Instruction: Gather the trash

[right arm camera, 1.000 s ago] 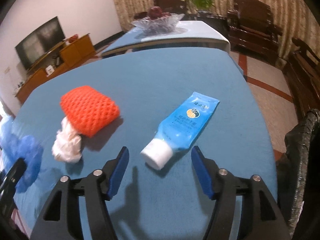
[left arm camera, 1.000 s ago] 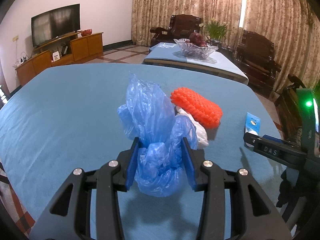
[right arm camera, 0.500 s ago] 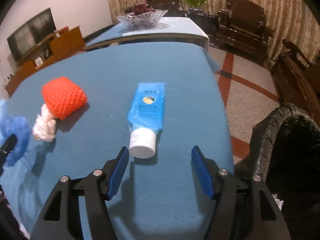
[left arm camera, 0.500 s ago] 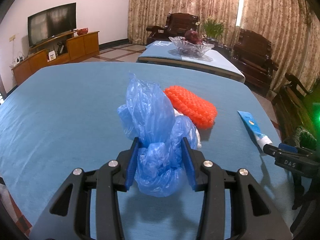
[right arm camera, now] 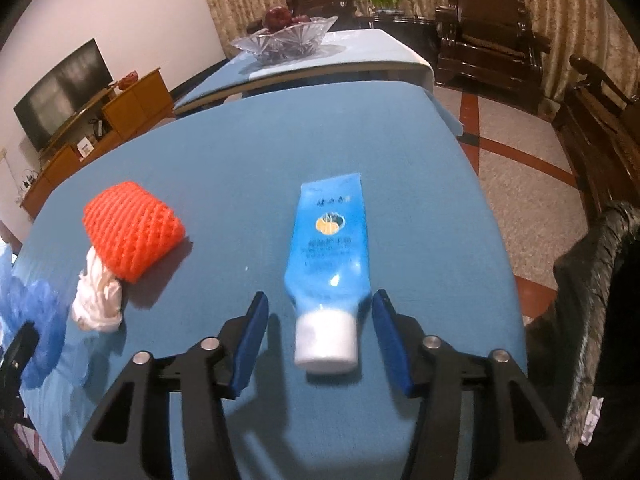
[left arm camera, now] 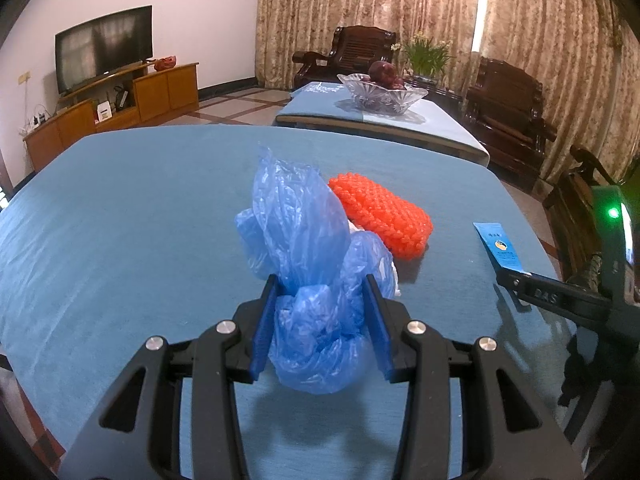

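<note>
Over the preceding second the right gripper (right arm camera: 320, 336) had swung round and closed in on the blue tube (right arm camera: 329, 248), which lay flat on the blue table (right arm camera: 240, 160). Its white cap (right arm camera: 326, 343) now sat between the spread jaws, untouched by either. The left gripper (left arm camera: 322, 312) was unchanged, clamped on the crumpled blue plastic bag (left arm camera: 308, 264) and held above the table. The orange foam net (right arm camera: 132, 230) and white wad (right arm camera: 98, 300) remained uncollected. The black-lined bin (right arm camera: 600, 280) stood just off the table's right edge. Judgement: the tube grasp appeared imminent.
</note>
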Action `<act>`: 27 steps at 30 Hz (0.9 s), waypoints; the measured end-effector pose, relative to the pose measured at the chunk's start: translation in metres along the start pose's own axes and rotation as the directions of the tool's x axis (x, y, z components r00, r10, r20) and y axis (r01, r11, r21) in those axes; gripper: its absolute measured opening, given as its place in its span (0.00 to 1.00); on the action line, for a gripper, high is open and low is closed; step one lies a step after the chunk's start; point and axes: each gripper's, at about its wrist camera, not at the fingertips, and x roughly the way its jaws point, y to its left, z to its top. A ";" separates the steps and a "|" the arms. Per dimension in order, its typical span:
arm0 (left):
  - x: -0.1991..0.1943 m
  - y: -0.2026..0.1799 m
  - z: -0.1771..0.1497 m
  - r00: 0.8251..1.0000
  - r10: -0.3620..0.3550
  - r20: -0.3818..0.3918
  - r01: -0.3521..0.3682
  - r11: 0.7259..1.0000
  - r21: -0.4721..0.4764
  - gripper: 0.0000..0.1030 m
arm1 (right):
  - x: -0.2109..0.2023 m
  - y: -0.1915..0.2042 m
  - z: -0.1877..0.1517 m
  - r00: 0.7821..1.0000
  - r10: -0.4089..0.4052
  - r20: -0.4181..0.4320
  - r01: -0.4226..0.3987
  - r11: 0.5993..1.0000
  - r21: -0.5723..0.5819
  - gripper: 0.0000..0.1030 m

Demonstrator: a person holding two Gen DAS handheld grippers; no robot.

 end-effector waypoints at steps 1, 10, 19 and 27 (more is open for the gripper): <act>0.000 0.000 0.000 1.000 -0.001 0.001 0.001 1.000 0.000 0.39 | 0.000 0.001 0.000 1.000 -0.010 -0.003 0.010 1.000 -0.004 0.41; -0.007 -0.003 -0.002 1.000 -0.004 0.014 0.004 1.000 0.008 0.39 | -0.019 -0.001 -0.008 0.996 0.093 0.009 -0.093 0.995 -0.020 0.39; -0.021 -0.011 -0.002 0.999 -0.013 0.033 0.013 1.000 0.019 0.39 | -0.058 -0.002 -0.016 0.982 0.187 0.025 -0.184 0.980 -0.075 0.37; -0.025 -0.020 -0.007 1.000 -0.021 0.022 0.020 0.999 0.030 0.39 | -0.034 -0.010 -0.035 0.981 0.172 -0.086 -0.177 0.983 -0.052 0.38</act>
